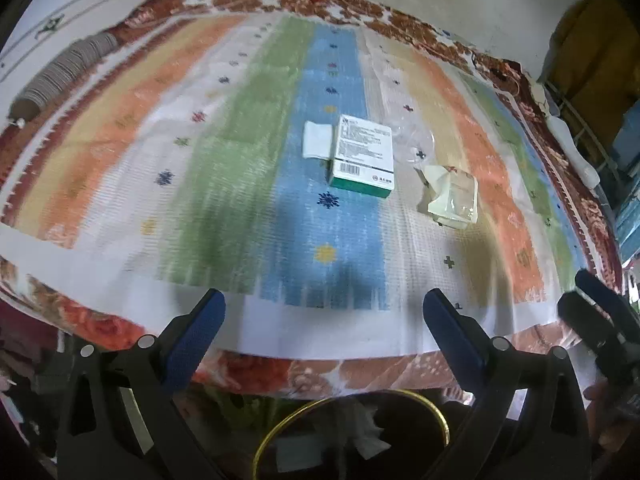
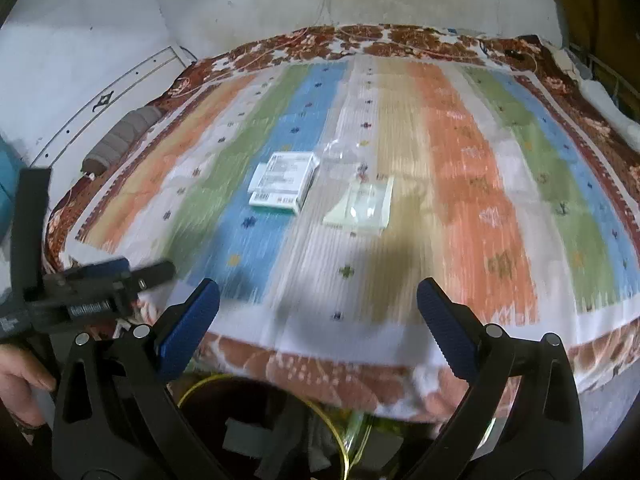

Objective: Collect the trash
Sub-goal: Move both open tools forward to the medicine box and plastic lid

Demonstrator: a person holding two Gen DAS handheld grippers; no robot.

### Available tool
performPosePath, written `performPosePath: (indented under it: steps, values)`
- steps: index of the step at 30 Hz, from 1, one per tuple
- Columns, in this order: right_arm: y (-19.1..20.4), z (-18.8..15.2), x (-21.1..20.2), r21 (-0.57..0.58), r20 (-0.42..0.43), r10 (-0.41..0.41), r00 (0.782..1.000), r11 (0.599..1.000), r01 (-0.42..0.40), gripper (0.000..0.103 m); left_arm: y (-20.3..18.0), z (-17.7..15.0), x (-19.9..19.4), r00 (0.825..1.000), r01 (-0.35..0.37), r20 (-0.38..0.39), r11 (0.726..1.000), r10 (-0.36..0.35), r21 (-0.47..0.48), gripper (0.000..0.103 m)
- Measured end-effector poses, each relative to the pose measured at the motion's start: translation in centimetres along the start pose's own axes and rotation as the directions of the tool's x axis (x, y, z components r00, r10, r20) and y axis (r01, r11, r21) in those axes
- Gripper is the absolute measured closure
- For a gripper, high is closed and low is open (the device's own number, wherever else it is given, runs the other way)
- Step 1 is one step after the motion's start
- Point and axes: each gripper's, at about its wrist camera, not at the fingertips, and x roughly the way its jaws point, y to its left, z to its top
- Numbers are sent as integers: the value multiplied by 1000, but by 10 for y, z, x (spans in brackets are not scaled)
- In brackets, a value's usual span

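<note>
We are holding both the left gripper [image 1: 324, 320] and right gripper [image 2: 318, 310] agape, empty; the clear wrapper [image 1: 454, 196] at two o'clock of the medicine box [image 1: 362, 158] risks slipping free.

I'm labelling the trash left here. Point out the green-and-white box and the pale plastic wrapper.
green-and-white box [image 1: 362, 156]: left wrist view, its printed top face.
pale plastic wrapper [image 1: 454, 198]: left wrist view, its crinkled middle.

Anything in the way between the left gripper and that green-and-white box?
No. In the left wrist view, only bare striped cloth lies between the open left gripper and the box. The crumpled wrapper lies off to the box's right.
</note>
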Motion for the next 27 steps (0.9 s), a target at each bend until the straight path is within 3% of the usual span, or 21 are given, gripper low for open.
performPosePath:
  steps: [8,15,23,27]
  values:
    - [2,25,28,-2,-13,18,1000,1000,-18,9,-5,16,28,999,-34,21,998,33,45,6]
    - [9,44,46,-3,12,38,999,999,-38,9,5,28,51,999,44,11,999,-44,-22,6]
    - [6,67,75,3,20,46,999,999,-46,9,1,38,68,998,25,56,1000,-25,1,6]
    - [1,77,90,23,15,47,999,999,-48,10,-4,42,78,999,29,35,999,-30,18,6]
